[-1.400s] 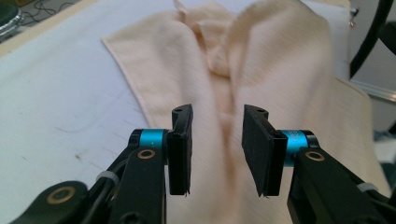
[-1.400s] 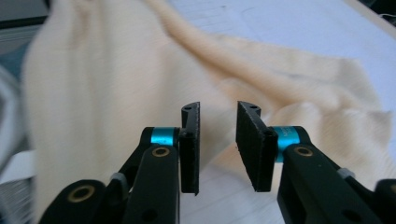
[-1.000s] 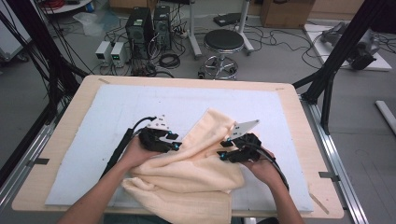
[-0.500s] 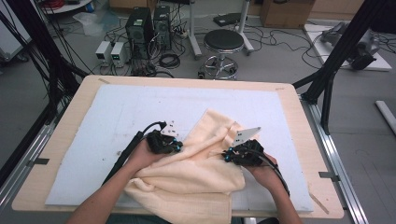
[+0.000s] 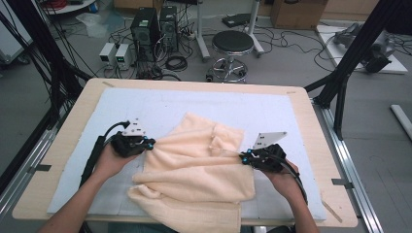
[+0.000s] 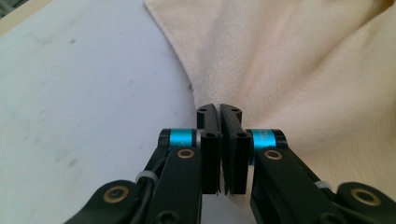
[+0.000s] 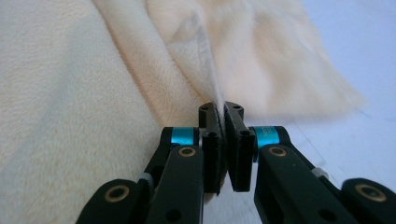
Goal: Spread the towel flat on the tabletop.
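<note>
High view: a wooden surface (image 5: 63, 145) with a pale grey mat (image 5: 194, 107) on top. A cream fleece cloth (image 5: 194, 170) lies rumpled on the near middle of the mat, and its near edge hangs over the front of the surface. The person's forearms enter from the bottom. The left hand-held gripper (image 5: 148, 144) meets the cloth's left edge, and the right hand-held gripper (image 5: 243, 158) meets its right edge. The cloth is stretched between them, with a raised fold running from one to the other. Beyond the surface, on the floor, stand a round black stool (image 5: 232, 43) and two computer towers (image 5: 155, 26) among cables.

Left gripper view: the two black jaws have just been closing and now stand pressed together on the edge of the cloth (image 6: 280, 70), which fans out ahead and to the right. Bare mat (image 6: 84, 84) lies to the left.

Right gripper view: the jaws have just been closing here too and now clamp a thin upright fold of the cloth (image 7: 93, 93), which rises from between them. Cloth spreads to the left and ahead, and mat (image 7: 364, 56) shows at the right.
</note>
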Demonstrator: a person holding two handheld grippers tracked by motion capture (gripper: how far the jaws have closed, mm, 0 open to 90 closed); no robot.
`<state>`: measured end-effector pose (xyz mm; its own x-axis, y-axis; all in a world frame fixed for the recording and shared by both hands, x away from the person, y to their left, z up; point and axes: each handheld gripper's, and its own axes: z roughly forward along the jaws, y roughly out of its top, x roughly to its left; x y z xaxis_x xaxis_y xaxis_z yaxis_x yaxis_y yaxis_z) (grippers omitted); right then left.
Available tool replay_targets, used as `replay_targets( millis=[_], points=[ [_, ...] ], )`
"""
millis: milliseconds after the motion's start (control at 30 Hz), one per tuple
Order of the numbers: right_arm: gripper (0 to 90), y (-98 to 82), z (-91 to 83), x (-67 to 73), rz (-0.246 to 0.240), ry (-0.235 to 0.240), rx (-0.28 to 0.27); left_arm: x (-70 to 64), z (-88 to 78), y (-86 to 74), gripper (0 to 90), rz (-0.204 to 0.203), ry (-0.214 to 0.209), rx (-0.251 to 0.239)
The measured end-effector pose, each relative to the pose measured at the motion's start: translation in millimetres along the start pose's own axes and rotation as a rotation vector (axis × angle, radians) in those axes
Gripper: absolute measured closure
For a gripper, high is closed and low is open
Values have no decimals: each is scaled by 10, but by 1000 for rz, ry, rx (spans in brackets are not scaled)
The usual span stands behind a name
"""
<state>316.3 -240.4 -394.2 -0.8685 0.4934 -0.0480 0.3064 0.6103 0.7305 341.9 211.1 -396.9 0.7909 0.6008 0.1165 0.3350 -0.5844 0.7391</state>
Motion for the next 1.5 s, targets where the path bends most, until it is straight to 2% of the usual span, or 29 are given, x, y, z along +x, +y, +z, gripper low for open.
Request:
replay_targets(
  millis=[67,100,200,233,300,333,400,500,567,667,733,800,833,867,900,967,1000,1033,1067,1100,1133,1200,1233,1267,1300,1367,1400,1433,1500],
  points=[
    [861,-61,-55,-5,15,-5,-2,7,-68,-56,866,-7,1,-2],
    [861,-91,-73,5,30,2,-7,-34,-190,-166,866,-26,-14,-37],
    [860,-126,-69,86,34,23,-3,-188,-316,-277,866,-19,-13,-55],
    [850,-119,-55,121,20,35,10,-237,-346,-311,866,-15,-19,-54],
    [742,-92,-44,157,6,43,18,-282,-399,-352,861,-21,-35,-59],
    [718,-69,-56,158,9,36,13,-286,-426,-351,848,-27,-47,-67],
    [683,15,-104,145,15,24,-16,-281,-456,-330,779,-20,-43,-76],
    [662,219,-146,112,-5,13,-53,-196,-513,-138,687,-4,-29,-123],
    [652,373,-108,100,-28,12,-57,-142,-459,-55,646,3,-28,-146],
    [634,565,57,82,-57,21,-42,-77,-245,17,603,-11,-47,-127],
    [618,652,227,72,-74,41,-31,-53,-63,28,571,-17,-64,-89],
    [598,711,421,67,-83,57,-13,-33,113,19,557,-33,-99,-49],
    [584,732,519,66,-76,73,-5,-31,193,8,558,-38,-107,-25],
    [584,732,519,66,-76,73,-5,-31,193,8,559,-38,-107,-25],
    [550,766,701,66,-65,88,20,-34,333,-19,568,-40,-127,39],
    [539,787,866,71,-58,101,35,-47,441,-52,636,-34,-147,96],
    [549,792,933,75,-55,100,44,-47,439,-59,664,-36,-148,73],
    [604,795,989,73,-59,102,55,-34,437,-59,752,-30,-157,75],
    [604,795,989,73,-59,102,55,-34,437,-59,789,-30,-157,75],
    [726,796,1060,79,-63,94,77,-48,437,-61,817,-37,-153,73],
    [781,794,1080,69,-65,99,88,-51,428,-58,826,-31,-152,77],
    [818,791,1067,70,-61,97,101,-60,411,-57,833,-29,-144,79],
    [820,791,1037,59,-70,96,88,-76,353,-62,834,-29,-128,58],
    [820,791,1037,59,-70,96,88,-76,353,-62,835,-29,-128,58],
    [823,796,908,45,-60,75,56,-76,270,-98,835,-47,-112,33],
    [824,776,739,4,-54,49,17,-51,181,-147,834,-61,-91,34],
    [824,776,739,4,-54,49,17,-51,181,-147,833,-61,-91,34],
    [824,705,567,-54,-25,16,-2,-38,84,-209,833,-80,-72,9],
    [823,587,414,-105,19,-8,-9,-43,13,-275,833,-115,-83,-22]
  ],
)
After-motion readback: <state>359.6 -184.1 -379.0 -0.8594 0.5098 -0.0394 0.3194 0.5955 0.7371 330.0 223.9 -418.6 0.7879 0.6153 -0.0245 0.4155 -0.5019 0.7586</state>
